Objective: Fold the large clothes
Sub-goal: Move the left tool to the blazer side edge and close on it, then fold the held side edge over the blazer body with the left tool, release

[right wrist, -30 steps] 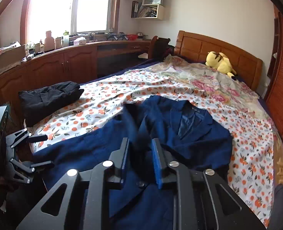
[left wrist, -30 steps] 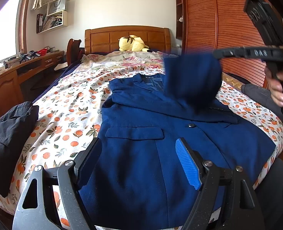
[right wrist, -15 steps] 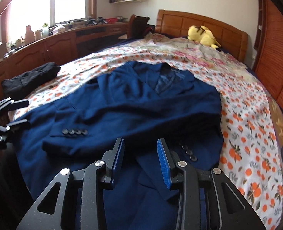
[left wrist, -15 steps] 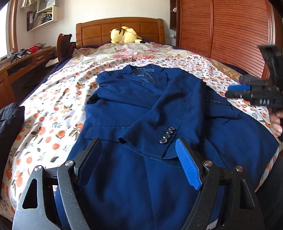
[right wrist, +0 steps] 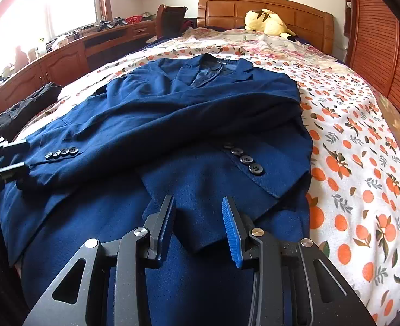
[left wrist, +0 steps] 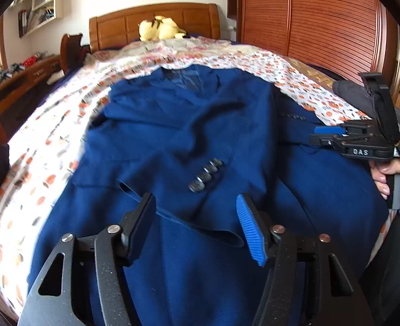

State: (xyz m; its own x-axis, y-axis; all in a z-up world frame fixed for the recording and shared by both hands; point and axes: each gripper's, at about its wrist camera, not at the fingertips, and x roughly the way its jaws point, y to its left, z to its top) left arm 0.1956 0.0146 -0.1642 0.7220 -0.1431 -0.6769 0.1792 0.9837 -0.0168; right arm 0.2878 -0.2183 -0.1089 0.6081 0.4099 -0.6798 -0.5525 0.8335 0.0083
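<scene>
Blue jacket lies front-up on the bed, collar toward the headboard, both sleeves folded across its chest. Left tongs stand open above the lower hem, near the buttoned cuff, gripping nothing. Right tongs likewise parted and empty, over the jacket's lower front.

Jacket motion-blurred, hem cut off

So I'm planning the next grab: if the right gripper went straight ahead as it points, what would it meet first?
Probably the blue jacket: the right gripper, jaws open, points at the front panel below the cuff buttons; its height above the cloth is unclear.
</scene>
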